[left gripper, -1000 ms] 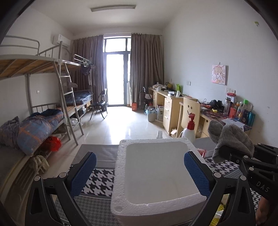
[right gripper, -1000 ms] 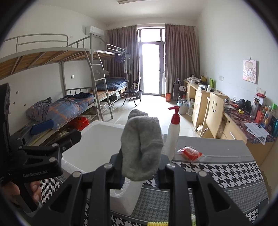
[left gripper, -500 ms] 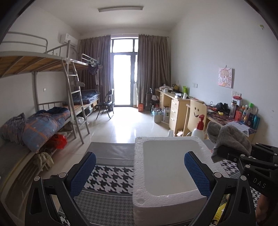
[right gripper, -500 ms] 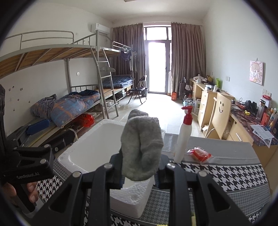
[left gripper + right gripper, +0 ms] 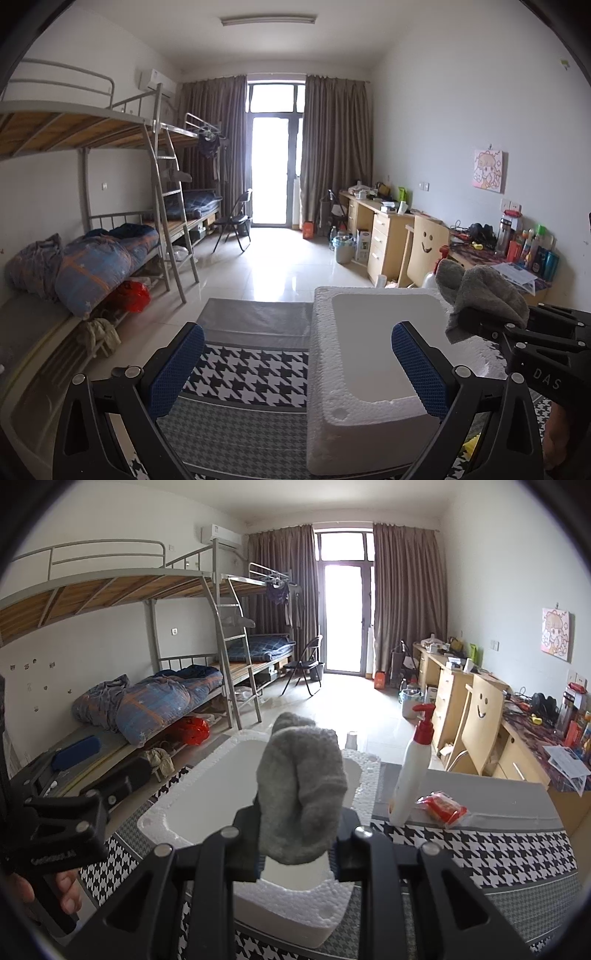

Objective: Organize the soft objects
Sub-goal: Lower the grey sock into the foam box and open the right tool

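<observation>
Right tongs (image 5: pixel 297 853) angled slightly downward over the near end of the white foam box (image 5: pixel 207 805), pinching a grey sock (image 5: pixel 303 794) at its lower part. Sock standing upright out of the pads, long axis vertical, rounded top leaning a little away from the camera, above the box's hollow. Left tongs (image 5: pixel 295 373) spread wide with nothing between the blue pads (image 5: pixel 415 369), held low over the patterned table (image 5: pixel 243 373), straddling the box's left rim.
</observation>
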A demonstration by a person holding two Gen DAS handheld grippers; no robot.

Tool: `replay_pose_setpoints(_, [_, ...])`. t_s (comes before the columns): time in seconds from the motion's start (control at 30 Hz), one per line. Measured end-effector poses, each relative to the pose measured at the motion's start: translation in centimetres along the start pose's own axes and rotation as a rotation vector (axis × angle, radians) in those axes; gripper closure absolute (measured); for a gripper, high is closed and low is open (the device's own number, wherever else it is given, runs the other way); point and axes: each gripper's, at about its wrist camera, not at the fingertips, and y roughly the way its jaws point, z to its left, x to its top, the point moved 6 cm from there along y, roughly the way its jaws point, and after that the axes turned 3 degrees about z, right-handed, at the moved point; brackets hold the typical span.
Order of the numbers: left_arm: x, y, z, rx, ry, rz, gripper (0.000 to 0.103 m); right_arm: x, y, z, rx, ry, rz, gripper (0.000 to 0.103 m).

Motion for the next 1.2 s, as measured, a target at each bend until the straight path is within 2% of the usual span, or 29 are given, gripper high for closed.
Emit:
replay_pose_setpoints(0.8, [-0.4,-1.0,1.4,-0.016,-0.017,-0.006,0.001,0.3,2.4,1.6,0.019,0.016,0.064,0.073])
replay_pose_setpoints(0.97, [-0.6,-1.1,1.1,-0.017,-0.015,-0.005,0.001,0.2,3.0,1.3,0.048,0.043,0.1,0.065])
replay_pose_setpoints(1.03, [-0.7,-1.1,1.1,-0.015,-0.013,-0.003,0.001,0.1,3.2,1.4,0.049,0.035,0.111,0.051])
replay_pose_setpoints(1.1, [-0.7,-1.1,1.1,-0.015,-0.015,-0.003,0.001,-0.1,3.2,1.5,0.058,0.038,0.118,0.044])
replay_pose_setpoints(1.2, [-0.6,-1.1,1.2,-0.011,-0.015,-0.003,0.001,-0.2,3.1,1.4,0.072,0.046,0.126,0.043])
